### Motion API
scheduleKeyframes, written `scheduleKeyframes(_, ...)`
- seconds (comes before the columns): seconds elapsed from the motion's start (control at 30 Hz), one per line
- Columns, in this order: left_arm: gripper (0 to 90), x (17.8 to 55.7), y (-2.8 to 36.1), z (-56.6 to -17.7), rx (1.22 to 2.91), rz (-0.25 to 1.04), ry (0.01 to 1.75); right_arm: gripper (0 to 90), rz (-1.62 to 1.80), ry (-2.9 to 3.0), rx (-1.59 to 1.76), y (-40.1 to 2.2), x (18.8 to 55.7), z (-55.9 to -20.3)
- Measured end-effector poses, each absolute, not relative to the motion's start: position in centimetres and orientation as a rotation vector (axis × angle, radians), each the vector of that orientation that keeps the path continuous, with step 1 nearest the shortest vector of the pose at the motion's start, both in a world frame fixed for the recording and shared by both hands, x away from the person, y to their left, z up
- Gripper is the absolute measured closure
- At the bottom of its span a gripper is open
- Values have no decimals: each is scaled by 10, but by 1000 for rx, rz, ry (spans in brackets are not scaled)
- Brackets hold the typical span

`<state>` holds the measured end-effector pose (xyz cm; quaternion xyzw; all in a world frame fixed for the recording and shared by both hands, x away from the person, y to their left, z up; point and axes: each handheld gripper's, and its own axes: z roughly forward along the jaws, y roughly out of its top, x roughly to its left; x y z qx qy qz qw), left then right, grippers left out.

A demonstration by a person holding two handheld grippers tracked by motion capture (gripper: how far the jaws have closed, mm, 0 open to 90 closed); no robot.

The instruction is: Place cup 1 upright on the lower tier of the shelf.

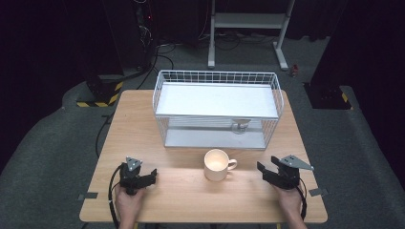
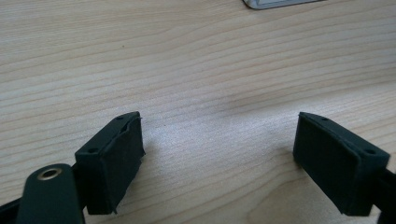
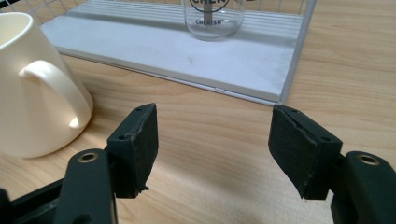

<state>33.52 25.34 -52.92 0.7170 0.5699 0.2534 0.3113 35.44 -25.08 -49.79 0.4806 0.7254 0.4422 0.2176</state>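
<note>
The right gripper [image 1: 265, 172] rests low over the wooden table [image 1: 181, 191] near its right edge, jaws spread with bare wood between them. In the right gripper view its pads [image 3: 140, 144] stand apart, holding nothing. Just to its left stands a cream mug [image 1: 217, 165], upright, its handle [image 3: 60, 88] turned toward this gripper, near but apart from it. The left gripper [image 1: 149, 177] sits near the table's left front, jaws likewise spread and holding nothing. Behind the mug stands a white wire rack [image 1: 217, 76], with a clear glass jar [image 3: 214, 18] upright on its lower shelf.
</note>
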Motion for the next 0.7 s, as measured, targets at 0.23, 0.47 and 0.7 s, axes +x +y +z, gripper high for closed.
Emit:
scheduleKeyframes(0.23, 165, 335, 253, -529, 1892, 669, 1506, 338, 1180, 2024, 1326, -257, 345, -504)
scheduleKeyframes(0.47, 165, 335, 253, -529, 1892, 669, 1507, 335, 1110, 2051, 1318, -257, 340, -510)
scheduleKeyframes(0.7, 164, 335, 253, -529, 1889, 669, 1508, 328, 1045, 2133, 1325, -256, 339, -521)
